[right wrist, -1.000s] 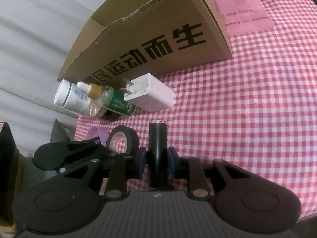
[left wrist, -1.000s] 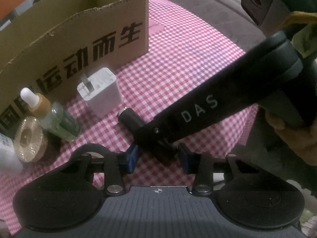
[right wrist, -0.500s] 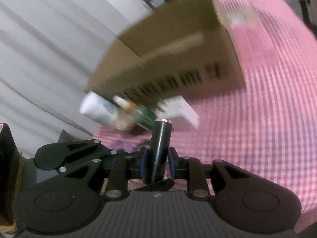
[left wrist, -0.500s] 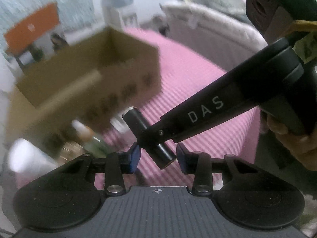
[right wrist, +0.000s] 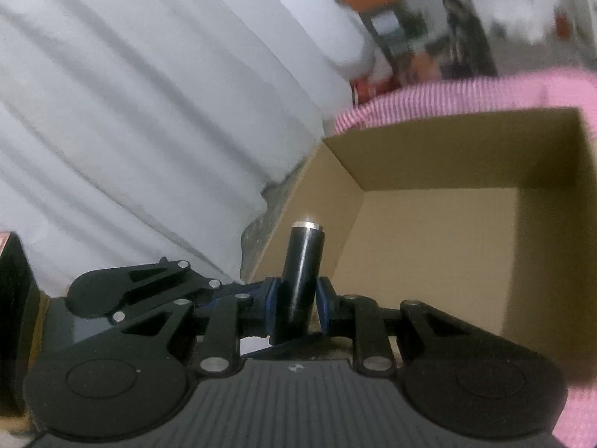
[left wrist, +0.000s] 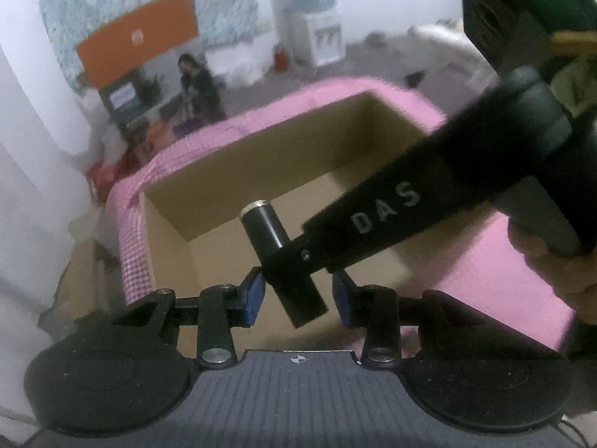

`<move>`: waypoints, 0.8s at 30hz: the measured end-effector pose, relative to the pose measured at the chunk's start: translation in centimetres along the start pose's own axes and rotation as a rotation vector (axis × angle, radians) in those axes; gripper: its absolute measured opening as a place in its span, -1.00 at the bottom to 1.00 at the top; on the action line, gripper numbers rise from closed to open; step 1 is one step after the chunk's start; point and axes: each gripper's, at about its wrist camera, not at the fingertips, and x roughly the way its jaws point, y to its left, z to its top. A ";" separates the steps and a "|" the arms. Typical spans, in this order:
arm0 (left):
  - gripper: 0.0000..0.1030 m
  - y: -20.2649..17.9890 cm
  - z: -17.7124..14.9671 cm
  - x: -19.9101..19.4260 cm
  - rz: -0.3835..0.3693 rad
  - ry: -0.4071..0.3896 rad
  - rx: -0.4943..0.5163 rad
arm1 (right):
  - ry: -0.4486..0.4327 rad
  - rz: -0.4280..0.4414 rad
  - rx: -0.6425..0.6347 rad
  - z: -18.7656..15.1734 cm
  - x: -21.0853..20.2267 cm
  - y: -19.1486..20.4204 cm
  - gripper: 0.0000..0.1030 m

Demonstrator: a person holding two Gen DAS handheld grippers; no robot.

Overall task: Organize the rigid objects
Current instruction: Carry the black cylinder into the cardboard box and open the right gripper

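Observation:
A black cylinder with a silver cap (right wrist: 304, 261) stands upright between the blue pads of my right gripper (right wrist: 298, 298), which is shut on it. In the left wrist view the same cylinder (left wrist: 266, 231) slants across, clamped at the tip of the right gripper's long black finger (left wrist: 373, 216). Its lower end hangs between the pads of my left gripper (left wrist: 298, 296), with a gap showing on the right side, so the left gripper is open. Both grippers hover over the open cardboard box (left wrist: 261, 156) (right wrist: 447, 156). The part of the box floor that shows is bare.
The box sits on a pink checked tablecloth (left wrist: 522, 261) (right wrist: 410, 97). A white curtain (right wrist: 149, 112) hangs to the left. A hand (left wrist: 552, 283) grips the right tool. Far behind are an orange sign (left wrist: 138, 37), a person (left wrist: 197, 82) and a water dispenser (left wrist: 321, 37).
Both grippers have risen with the cylinder from the table in front of the box to above its open top. The bottles and the charger have dropped out of view.

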 end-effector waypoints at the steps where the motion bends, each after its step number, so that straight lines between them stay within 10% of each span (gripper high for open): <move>1: -0.24 0.8 0.3 0.9 0.000 0.031 -0.009 | 0.033 -0.001 0.028 1.1 1.7 -0.9 -0.52; 13: -0.17 3.4 2.1 7.2 0.086 0.201 -0.029 | 0.199 -0.042 0.188 7.0 13.5 -7.3 -0.54; 24: 0.15 3.8 1.3 2.3 0.096 0.099 -0.044 | 0.121 -0.014 0.190 5.3 7.8 -5.5 -0.50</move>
